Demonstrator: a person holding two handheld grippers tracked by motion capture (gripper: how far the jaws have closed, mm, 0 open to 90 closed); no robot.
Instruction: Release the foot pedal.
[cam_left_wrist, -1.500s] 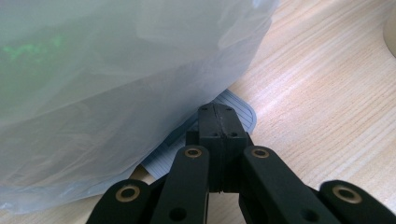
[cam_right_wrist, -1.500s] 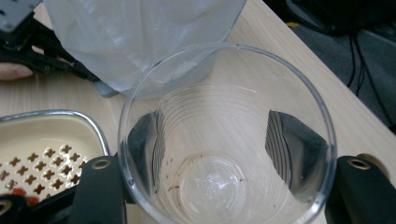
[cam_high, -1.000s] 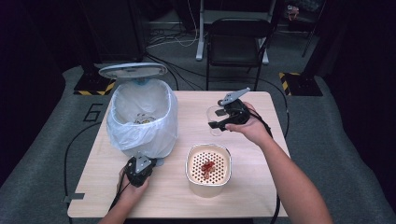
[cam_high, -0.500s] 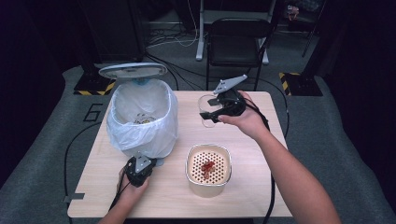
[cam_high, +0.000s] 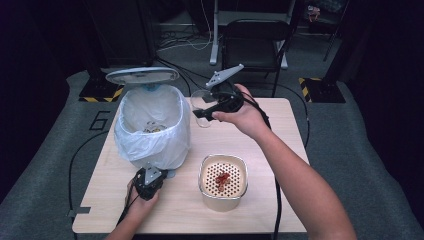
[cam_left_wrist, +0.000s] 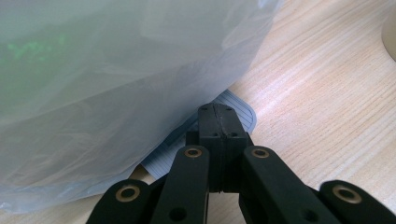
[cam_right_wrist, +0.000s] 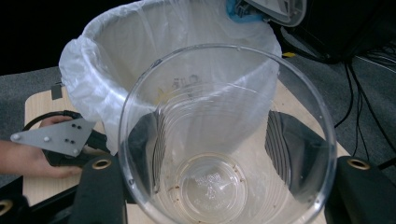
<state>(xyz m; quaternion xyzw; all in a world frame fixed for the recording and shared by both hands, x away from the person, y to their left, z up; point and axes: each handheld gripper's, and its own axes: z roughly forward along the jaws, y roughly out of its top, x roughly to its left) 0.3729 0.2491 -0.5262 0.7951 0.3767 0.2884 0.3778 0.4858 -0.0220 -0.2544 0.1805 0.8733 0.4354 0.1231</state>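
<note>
Only readable writing is a big "6" (cam_high: 101, 121) on the floor mat left of the worktop (cam_high: 280, 135); embossed marks on the cup's base are too faint to read. The right gripper (cam_high: 206, 111) is clamped around a clear plastic cup (cam_right_wrist: 227, 140), held up off the worktop just beside the bag-lined trash bin (cam_high: 150, 125) (lid flipped up), arm reaching forward. The left gripper (cam_left_wrist: 216, 116) sits low at the bin's base, jaws pressed together on nothing, over a ribbed grey pedal (cam_left_wrist: 233, 109). A beige perforated container (cam_high: 223, 181) with red bits sits near the front.
</note>
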